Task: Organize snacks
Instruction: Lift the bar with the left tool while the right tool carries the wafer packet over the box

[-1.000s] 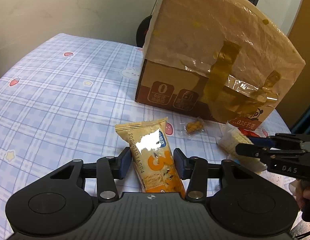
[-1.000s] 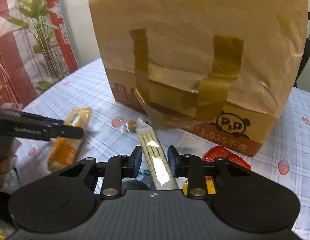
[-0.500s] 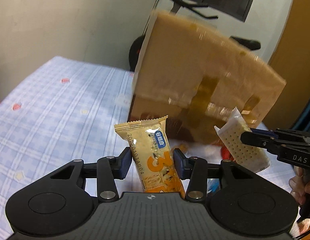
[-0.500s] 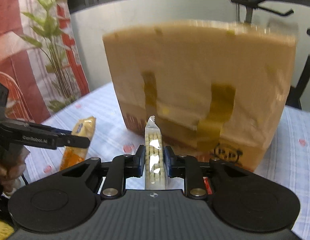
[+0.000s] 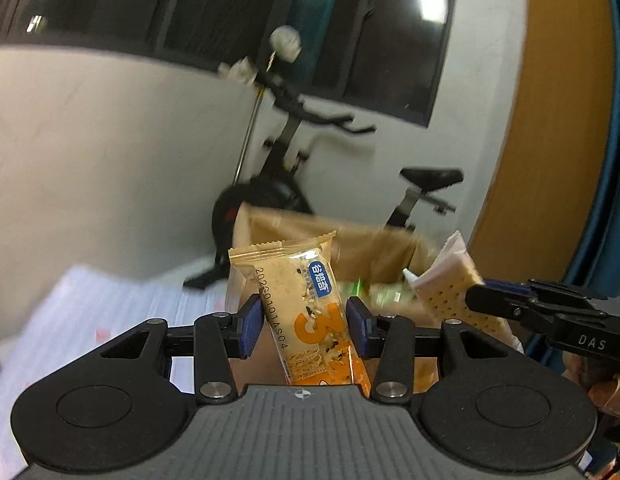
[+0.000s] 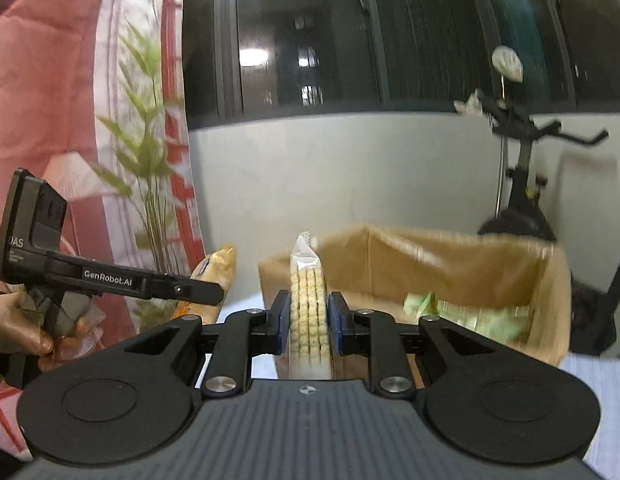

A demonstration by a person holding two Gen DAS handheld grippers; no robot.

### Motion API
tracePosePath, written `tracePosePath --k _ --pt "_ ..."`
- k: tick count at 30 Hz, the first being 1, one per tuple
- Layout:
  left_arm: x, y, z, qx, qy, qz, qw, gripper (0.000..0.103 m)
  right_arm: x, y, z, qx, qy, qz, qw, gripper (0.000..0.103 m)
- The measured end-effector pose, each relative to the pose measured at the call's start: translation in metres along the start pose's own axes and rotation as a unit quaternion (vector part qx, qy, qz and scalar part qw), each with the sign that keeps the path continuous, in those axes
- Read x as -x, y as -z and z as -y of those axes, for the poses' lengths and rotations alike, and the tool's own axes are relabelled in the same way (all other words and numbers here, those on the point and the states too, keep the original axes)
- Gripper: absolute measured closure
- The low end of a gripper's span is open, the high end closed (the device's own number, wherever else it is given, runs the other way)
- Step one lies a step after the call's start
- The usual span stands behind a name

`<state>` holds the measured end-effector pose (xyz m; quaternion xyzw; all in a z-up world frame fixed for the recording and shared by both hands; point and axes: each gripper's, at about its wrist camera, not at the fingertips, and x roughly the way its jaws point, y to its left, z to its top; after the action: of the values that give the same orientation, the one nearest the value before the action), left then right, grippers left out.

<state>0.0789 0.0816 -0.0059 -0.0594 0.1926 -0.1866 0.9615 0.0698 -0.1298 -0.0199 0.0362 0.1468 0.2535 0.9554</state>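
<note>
- The left gripper (image 5: 306, 330) clamps an orange bar (image 5: 310, 312), upright and a little tilted, between its blue pads (image 5: 252, 330).
- The right gripper (image 6: 308, 322) is clenched on a cracker pack (image 6: 308, 312), held upright.
- Both snacks hang near the open top of the box (image 6: 449, 264), which has green packets (image 6: 485, 316) inside.
- An exercise bike (image 5: 294, 160) stands beyond, by the wall.

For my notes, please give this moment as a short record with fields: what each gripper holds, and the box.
left gripper: shut on orange snack bar
right gripper: shut on cracker pack
cardboard box: open at top, beyond both grippers
box contents: green packets, blurred
background: exercise bike
</note>
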Motion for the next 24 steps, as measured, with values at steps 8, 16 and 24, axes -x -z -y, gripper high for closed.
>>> tracePosePath --k 8,16,24 --pt "-0.035 -0.053 0.026 -0.039 0.015 0.033 0.9986 0.055 -0.013 -0.034 0.033 -0.026 0.035 0.036 0.998 0.081" --pt "-0.114 -0.07 0.024 -0.061 -0.009 -0.019 0.9979 0.055 -0.048 -0.037 0.074 -0.078 0.125 0.015 0.989 0.081" --pt "-0.168 -0.06 0.015 -0.081 -0.016 -0.077 0.9935 0.055 -0.07 -0.021 0.102 -0.124 0.155 -0.018 0.98 0.081"
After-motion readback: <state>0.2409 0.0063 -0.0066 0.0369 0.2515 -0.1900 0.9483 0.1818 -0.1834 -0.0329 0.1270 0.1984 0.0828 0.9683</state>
